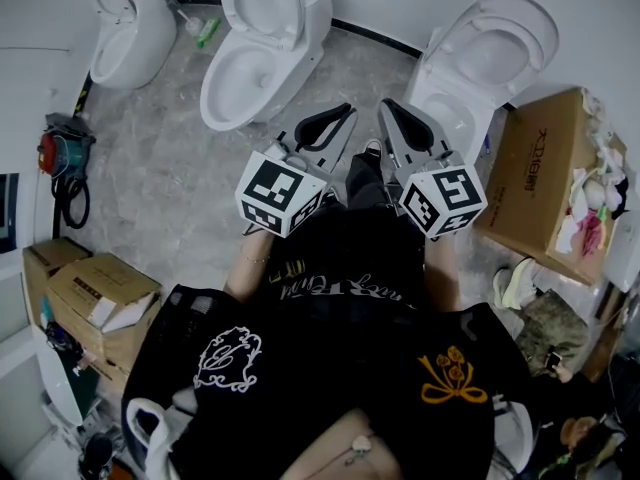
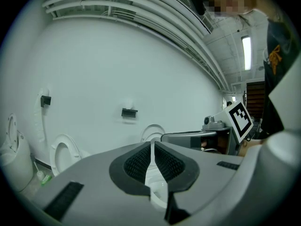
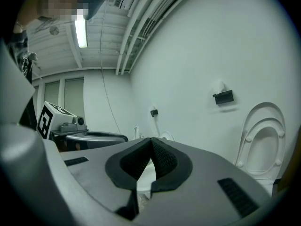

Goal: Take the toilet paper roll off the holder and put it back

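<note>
Middle toilet [image 1: 240, 88]: seat raised, on grey marble floor [image 1: 160, 188]. Second toilet [image 1: 130, 28] to its left, third toilet [image 1: 490, 53] to its right. Green bottle [image 1: 207, 33] just left. Large cardboard box [image 1: 540, 168] far right, small cardboard boxes [image 1: 95, 293] lower left.

White toilet [image 1: 262, 58], grey mottled floor [image 1: 160, 168], brown cardboard box [image 1: 540, 163].

I can read almost nothing for certain. The cardboard box [image 1: 540, 198] on the right carries a line of dark print on its top face, too small for me to spell out. The black shirt [image 1: 330, 313] has a curved band of pale lettering, also illegible. The left cube [image 1: 280, 193] on the left gripper [image 1: 345, 110] and the right cube [image 1: 443, 200] on the right gripper [image 1: 385, 106] show black-and-white square code patterns.
</note>
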